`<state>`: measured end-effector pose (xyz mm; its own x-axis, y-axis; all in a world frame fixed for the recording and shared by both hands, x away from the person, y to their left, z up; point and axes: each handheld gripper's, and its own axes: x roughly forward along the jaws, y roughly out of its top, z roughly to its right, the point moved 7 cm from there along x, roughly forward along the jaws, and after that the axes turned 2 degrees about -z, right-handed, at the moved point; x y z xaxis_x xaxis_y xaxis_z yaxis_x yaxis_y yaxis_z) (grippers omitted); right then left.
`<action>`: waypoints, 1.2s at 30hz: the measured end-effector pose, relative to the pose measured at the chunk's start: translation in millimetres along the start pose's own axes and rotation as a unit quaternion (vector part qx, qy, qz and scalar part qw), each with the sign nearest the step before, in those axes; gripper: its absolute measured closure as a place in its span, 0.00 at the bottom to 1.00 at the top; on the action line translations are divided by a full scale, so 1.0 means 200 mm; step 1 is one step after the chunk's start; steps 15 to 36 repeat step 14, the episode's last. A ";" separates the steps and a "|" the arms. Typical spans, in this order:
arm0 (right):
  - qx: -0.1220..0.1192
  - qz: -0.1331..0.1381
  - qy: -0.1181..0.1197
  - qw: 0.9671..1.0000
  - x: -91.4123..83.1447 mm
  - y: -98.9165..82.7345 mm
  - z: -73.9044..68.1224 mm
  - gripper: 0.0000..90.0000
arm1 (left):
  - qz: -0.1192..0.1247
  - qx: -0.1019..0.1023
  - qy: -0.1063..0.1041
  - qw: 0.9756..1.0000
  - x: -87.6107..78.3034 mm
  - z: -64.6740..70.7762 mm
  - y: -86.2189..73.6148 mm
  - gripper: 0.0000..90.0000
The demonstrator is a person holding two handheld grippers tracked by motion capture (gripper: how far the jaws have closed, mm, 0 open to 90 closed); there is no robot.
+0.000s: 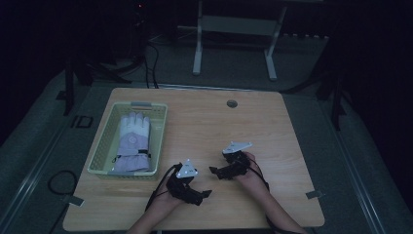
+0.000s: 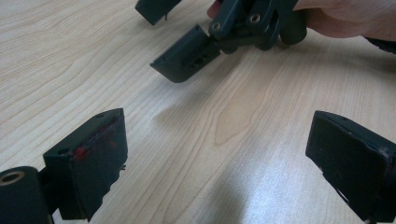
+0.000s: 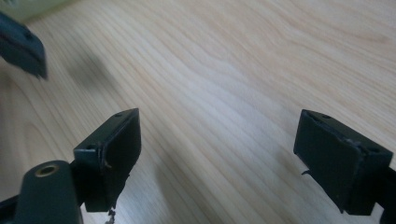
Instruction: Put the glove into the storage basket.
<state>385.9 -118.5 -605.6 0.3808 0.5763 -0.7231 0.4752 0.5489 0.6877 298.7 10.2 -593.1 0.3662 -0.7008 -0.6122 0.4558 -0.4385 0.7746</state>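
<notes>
1. The left gripper (image 2: 217, 158) has its jaws spread wide with nothing between them; in its own view bare wood grain shows across the gap.
2. The right gripper (image 3: 219, 158) is likewise released, its two black jaws well apart over bare wood.
3. In the high view the left gripper (image 1: 203, 194) lies low over the near middle of the table (image 1: 272, 126), its jaws pointing right, a grey plate on top.
4. The right gripper (image 1: 214, 171) sits just beyond and to the right, its jaws pointing left toward the other gripper; the two sets of tips are near each other but apart.
5. In the left gripper view the right gripper (image 2: 187, 37) shows ahead, one jaw angled down close to the wood, with the person's right hand (image 2: 345, 21) behind it.
6. Both forearms come in from the table's near edge, and cables trail back from the grippers.
7. A glove (image 1: 133, 142), pale with a dark wrist strap, lies flat in the basket (image 1: 162, 127), fingers pointing away from the person.
8. The basket, light green, stands on the table's left part, well apart from both grippers.
9. A round hole (image 1: 232, 103) sits near the table's far edge.
</notes>
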 end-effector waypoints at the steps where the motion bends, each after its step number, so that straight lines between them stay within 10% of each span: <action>1: -0.006 -0.004 -0.005 1.000 0.00 -0.01 0.00 0.17 | 0.001 -0.001 0.000 1.000 0.00 0.00 0.00 0.06; 36: -0.011 -0.001 -0.010 1.000 -0.01 -0.03 0.01 0.17 | 0.015 0.004 0.000 1.000 0.00 0.00 -0.01 0.06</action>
